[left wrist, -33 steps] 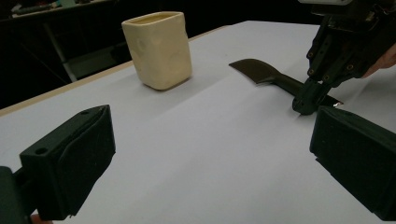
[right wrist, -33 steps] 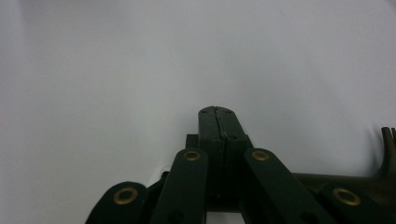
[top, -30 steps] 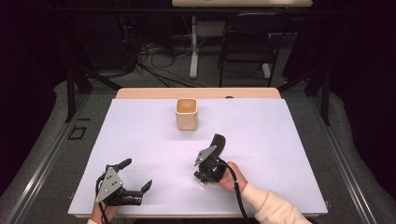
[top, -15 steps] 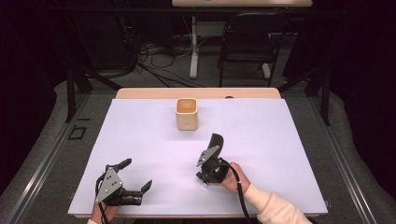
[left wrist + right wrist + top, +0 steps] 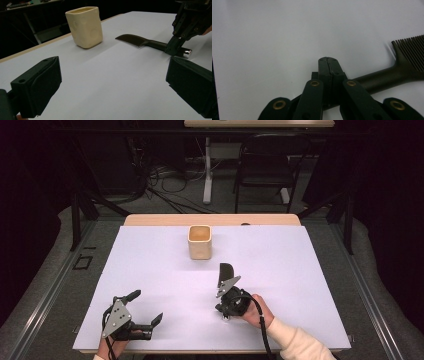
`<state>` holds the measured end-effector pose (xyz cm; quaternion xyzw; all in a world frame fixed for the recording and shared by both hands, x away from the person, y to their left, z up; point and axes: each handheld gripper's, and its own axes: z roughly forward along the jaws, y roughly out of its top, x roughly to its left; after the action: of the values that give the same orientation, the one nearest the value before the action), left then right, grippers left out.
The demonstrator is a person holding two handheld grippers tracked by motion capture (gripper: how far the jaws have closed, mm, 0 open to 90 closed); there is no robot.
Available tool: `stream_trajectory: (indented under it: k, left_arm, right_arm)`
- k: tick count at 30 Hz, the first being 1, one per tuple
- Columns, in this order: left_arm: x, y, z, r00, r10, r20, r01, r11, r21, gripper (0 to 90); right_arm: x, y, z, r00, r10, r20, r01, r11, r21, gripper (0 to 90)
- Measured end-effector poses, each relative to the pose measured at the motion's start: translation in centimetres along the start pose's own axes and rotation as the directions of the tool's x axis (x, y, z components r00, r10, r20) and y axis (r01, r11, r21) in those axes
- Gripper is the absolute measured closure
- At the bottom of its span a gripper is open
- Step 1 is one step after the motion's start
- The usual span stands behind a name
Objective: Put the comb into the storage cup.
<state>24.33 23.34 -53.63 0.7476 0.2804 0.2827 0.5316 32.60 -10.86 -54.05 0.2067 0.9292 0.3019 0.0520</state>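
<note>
A black comb (image 5: 226, 271) lies flat on the white table sheet (image 5: 310, 270), toothed end toward a cream cup (image 5: 199, 242). My right gripper (image 5: 221, 307) is shut, its closed tips resting on the comb's handle near the silvery end; the right gripper view shows the jaws (image 5: 328, 61) pressed together with the comb (image 5: 402, 67) passing beneath them. My left gripper (image 5: 147, 306) sits near the front left edge, open and empty. In the left gripper view, the cup (image 5: 85, 26), the comb (image 5: 140, 41) and the right gripper (image 5: 172, 50) lie beyond its wide jaws.
The wooden table edge (image 5: 210, 220) runs behind the sheet. Past it stand a chair (image 5: 265, 165) and a desk leg (image 5: 207, 170) among floor cables. Bare white sheet lies between the two grippers and around the cup.
The comb's toothed end has swung a little to the left and the right hand has shifted slightly with it. The left gripper has stayed put.
</note>
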Motion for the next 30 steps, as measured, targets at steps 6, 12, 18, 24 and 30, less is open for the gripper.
stream_trajectory:
  k: [6, 12, 18, 24, 30]
  left_arm:
    - [0.0, 0.0, 0.0, 1.0000, 0.000, 0.000, 0.000, 1.0000, 0.000, 0.2]
    - [0.0, 0.0, 0.0, 1.0000, 0.000, -0.001, 0.000, 1.0000, 0.001, 0.2]
    - [0.0, 0.0, 0.0, 1.0000, 0.003, 0.000, -0.003, 1.0000, 0.000, 0.2]
    - [-0.1, 0.0, -0.1, 1.0000, 0.001, -0.001, -0.001, 1.0000, -0.003, 0.2]
    - [-0.1, 0.1, 0.0, 1.0000, 0.004, -0.001, -0.004, 1.0000, -0.004, 0.2]
  right_arm:
    - [-0.2, -0.4, -0.3, 0.9998, 0.019, 0.004, -0.019, 1.000, 0.007, 90.0]
    - [-0.4, -0.8, -0.9, 0.9997, 0.021, 0.011, -0.021, 1.000, 0.009, 90.0]
    - [-0.6, -1.4, -1.4, 0.9990, 0.043, 0.016, -0.043, 0.999, 0.018, 90.0]
    - [-1.0, -1.8, -1.8, 0.9986, 0.047, 0.026, -0.048, 0.999, 0.024, 90.0]
    - [-1.5, -2.3, -2.2, 0.9971, 0.069, 0.033, -0.070, 0.997, 0.031, 90.0]
